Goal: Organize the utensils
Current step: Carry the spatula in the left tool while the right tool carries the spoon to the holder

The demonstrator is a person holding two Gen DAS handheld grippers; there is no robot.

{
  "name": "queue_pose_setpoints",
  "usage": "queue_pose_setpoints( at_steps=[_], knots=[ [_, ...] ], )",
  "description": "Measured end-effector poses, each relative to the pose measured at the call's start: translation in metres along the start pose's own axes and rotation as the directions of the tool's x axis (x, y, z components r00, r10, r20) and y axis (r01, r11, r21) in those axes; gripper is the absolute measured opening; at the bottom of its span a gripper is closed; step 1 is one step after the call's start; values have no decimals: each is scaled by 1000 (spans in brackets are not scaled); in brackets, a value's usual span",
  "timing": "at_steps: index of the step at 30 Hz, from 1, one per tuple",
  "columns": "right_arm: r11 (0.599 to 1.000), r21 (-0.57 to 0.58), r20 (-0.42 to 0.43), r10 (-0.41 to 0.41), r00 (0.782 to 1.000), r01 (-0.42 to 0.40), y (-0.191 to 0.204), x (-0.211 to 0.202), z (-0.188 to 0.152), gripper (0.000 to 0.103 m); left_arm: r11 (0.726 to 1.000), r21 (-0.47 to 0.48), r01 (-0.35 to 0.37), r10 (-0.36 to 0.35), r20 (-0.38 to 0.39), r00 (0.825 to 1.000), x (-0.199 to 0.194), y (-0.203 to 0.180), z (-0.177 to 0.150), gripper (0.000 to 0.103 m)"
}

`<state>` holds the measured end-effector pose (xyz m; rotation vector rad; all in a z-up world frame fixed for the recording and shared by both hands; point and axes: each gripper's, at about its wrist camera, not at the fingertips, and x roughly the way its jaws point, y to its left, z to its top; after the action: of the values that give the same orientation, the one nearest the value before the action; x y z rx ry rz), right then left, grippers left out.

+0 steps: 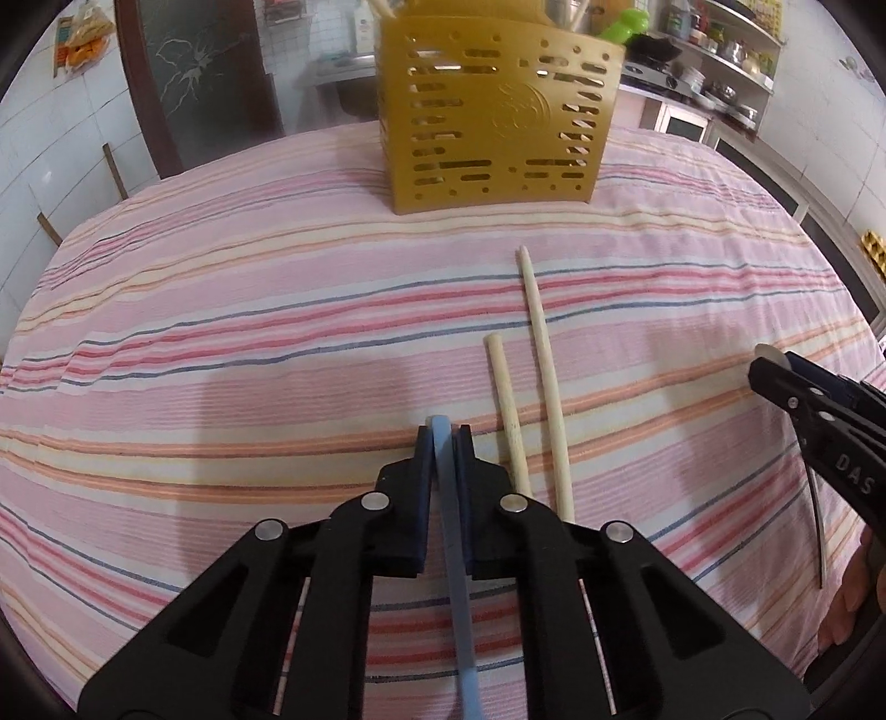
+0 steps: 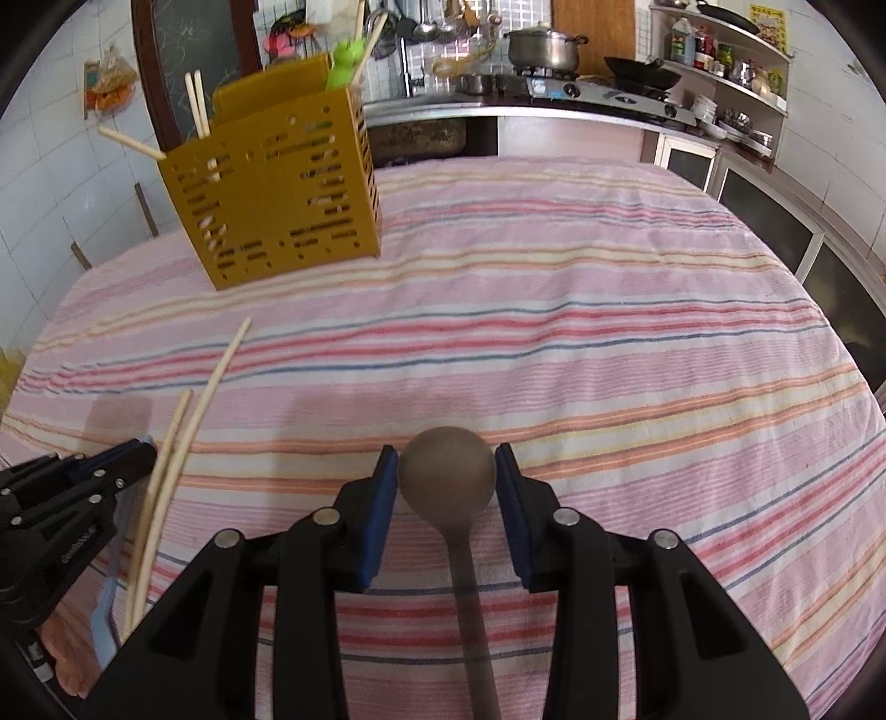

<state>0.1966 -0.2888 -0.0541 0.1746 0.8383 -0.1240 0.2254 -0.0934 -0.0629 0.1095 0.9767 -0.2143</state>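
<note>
My left gripper (image 1: 442, 435) is shut on a light blue utensil handle (image 1: 451, 531) low over the striped cloth. Two pale chopsticks (image 1: 540, 365) lie just right of it; they also show in the right wrist view (image 2: 183, 443). My right gripper (image 2: 447, 468) is shut on a metal spoon (image 2: 447, 471), its pads against the sides of the bowl, handle running back under the gripper. The right gripper shows in the left wrist view (image 1: 775, 371) at the right edge, the spoon handle hanging below it. A yellow perforated utensil holder (image 1: 493, 116) stands at the far side, also in the right wrist view (image 2: 277, 188), with chopsticks and a green utensil inside.
A pink striped tablecloth (image 2: 609, 332) covers the table. Behind it are a kitchen counter with a stove and steel pot (image 2: 545, 41), shelves of jars at the right, and a dark-framed door (image 1: 194, 72) at the left.
</note>
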Motion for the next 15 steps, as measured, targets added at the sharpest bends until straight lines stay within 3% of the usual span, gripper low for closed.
queue_pose_setpoints(
  at_steps=[7,15],
  knots=[
    [999,14,99,41,994,-43,3,-23,4,36,1000,-31,-4,7,91,996,-25,9,2,6],
    [996,1,228,87,970,-89,13,-51,14,36,997,-61,-50,65,278,958,-80,21,8,6]
  ],
)
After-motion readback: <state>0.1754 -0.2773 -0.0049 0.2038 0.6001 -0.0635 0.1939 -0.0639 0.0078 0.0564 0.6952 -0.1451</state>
